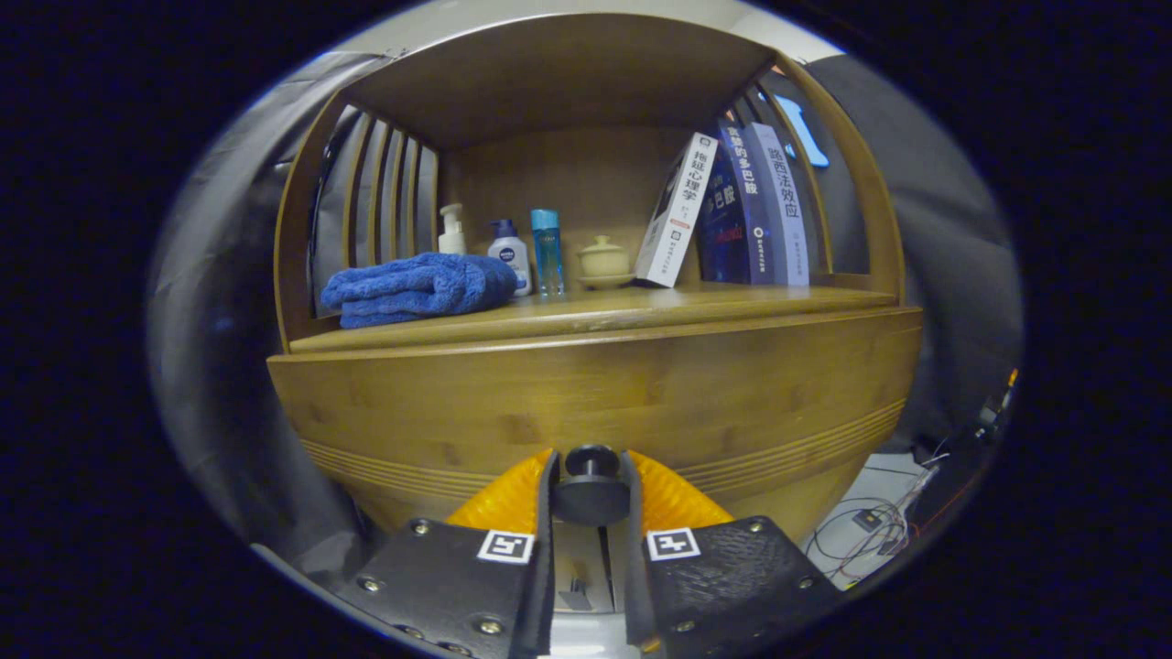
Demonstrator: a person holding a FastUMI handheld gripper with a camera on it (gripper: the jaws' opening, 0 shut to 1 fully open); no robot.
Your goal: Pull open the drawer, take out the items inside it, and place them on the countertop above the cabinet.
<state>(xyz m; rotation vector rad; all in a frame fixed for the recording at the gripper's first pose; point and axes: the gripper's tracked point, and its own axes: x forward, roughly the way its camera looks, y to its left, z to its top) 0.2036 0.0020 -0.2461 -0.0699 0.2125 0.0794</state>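
The gripper is clenched on the small dark round knob of the wide bamboo-wood drawer front; both fingers press against the knob's sides, one from 9 o'clock and one from 3 o'clock. The drawer looks closed, its front flush below the bamboo countertop at 12 o'clock from the knob, so its contents are hidden.

The knob is rigid, smooth and round, so it could slip out of the fingers if the pull goes off-axis; a straight pull back along the fingers seems safest. The drawer itself is probably stiff wood of moderate weight and may stick before it slides. The knob is the only handhold on the front.

On the countertop, room is tight. A folded blue towel lies at 10 o'clock from the knob, a row of small pump and cap bottles and a pale lidded ceramic cup stand at 12 o'clock, and leaning books fill 1 o'clock. The bare front strip of the counter, near its edge, is the open landing place. The slatted side walls and the roof board limit reach from the sides and above.
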